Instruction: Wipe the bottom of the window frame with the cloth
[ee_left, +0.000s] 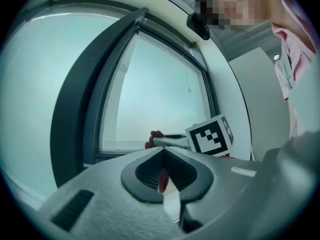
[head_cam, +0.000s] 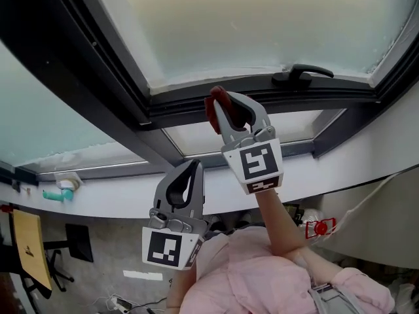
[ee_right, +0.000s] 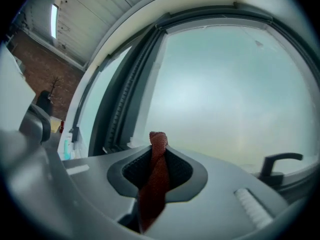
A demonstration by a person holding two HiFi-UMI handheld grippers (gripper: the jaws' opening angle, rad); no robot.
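1. The frosted pane (head_cam: pixel 249 25) fills the top of the head view.
2. The dark frame (head_cam: pixel 196 103) runs round the pane. Its bottom rail crosses the middle of the head view.
3. A white sill (head_cam: pixel 111 201) lies below the frame.
4. A pink sleeve (head_cam: pixel 262 273) shows at the bottom. A bare forearm (head_cam: pixel 275 218) reaches up out of it to the right tool.
5. The right tool (head_cam: pixel 219 106) is raised and tilted, with its tips at the bottom rail, left of the handle. Its jaws are pinching the cloth.
6. The left tool (head_cam: pixel 194 165) is held lower and to the left, in front of the sill and well apart from the rail. Its jaws are pressed together, and the head view shows nothing held in them.
7. A black handle (head_cam: pixel 302 74) sits on the bottom rail, near the right.
8. The red cloth (ee_right: pixel 156 179) stands up between the right tool's pads. Its bunched end pokes above the tips, against the rail in the head view. I cannot tell whether it touches.
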